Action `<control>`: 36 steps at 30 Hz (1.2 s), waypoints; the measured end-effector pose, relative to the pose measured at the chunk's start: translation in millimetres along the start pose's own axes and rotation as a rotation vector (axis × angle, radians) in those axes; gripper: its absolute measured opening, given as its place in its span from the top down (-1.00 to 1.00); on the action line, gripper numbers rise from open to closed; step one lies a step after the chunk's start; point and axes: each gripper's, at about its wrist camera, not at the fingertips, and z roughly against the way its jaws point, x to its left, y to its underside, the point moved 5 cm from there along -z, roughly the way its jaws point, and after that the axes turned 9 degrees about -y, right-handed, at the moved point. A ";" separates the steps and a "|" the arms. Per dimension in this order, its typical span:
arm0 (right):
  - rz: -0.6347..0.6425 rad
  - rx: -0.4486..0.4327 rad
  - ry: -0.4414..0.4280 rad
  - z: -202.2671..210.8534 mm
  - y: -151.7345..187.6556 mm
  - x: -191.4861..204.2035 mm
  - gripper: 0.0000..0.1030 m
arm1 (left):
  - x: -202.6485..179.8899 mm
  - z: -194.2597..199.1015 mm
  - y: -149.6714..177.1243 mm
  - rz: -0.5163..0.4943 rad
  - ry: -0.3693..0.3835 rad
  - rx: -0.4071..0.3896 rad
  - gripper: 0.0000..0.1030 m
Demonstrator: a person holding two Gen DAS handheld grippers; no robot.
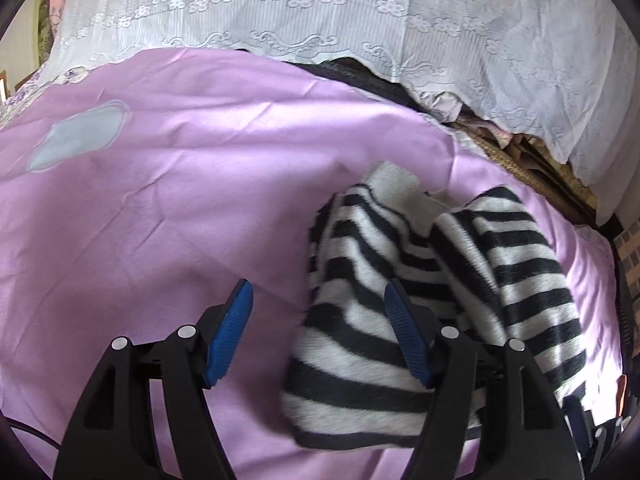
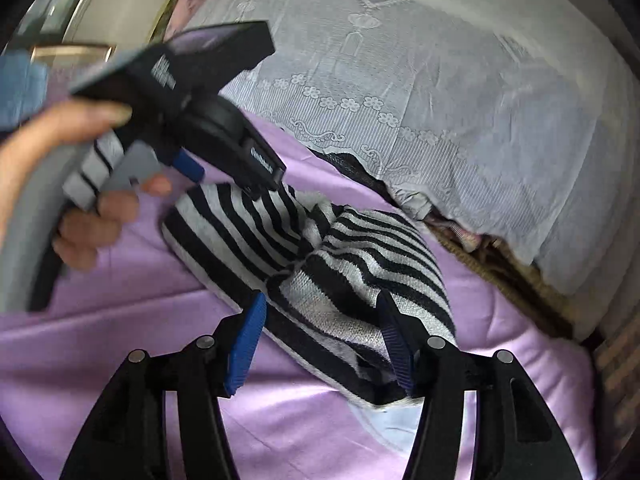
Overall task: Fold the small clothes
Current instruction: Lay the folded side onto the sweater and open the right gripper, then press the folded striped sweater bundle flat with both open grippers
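Tongs are seen twice: the left gripper (image 1: 318, 308) and the right gripper (image 2: 320, 320), both spread wide with nothing held. One striped sweater (image 1: 420, 280), soft, light and floppy by the look of it, lies bunched on the purple sheet (image 1: 160, 200). An edge is judged the best place for a hold.

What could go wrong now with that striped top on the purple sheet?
The striped top lies bunched in two humps, so a fold begun now may come out lumpy. Both grippers are open: the left gripper and right gripper each straddle only an edge and could pinch just one layer. The purple sheet looks smooth, so the top might slide or the sheet get caught too.
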 end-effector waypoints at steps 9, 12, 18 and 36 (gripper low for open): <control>-0.018 0.071 -0.002 -40.5 -21.5 -13.7 0.15 | 5.6 -7.0 3.3 -0.037 -0.063 0.021 -0.35; -0.177 0.051 -0.112 -35.8 -27.8 -33.7 0.29 | 11.3 -13.9 4.6 -0.019 -0.054 0.048 -0.38; -0.568 -0.043 -0.268 -23.8 -26.2 -75.0 0.42 | 6.4 -14.4 6.4 -0.026 -0.036 0.058 -0.40; -0.743 -0.220 -0.390 -24.0 -74.0 -47.4 0.44 | -20.7 -14.5 -29.1 -0.003 0.030 -0.020 -0.29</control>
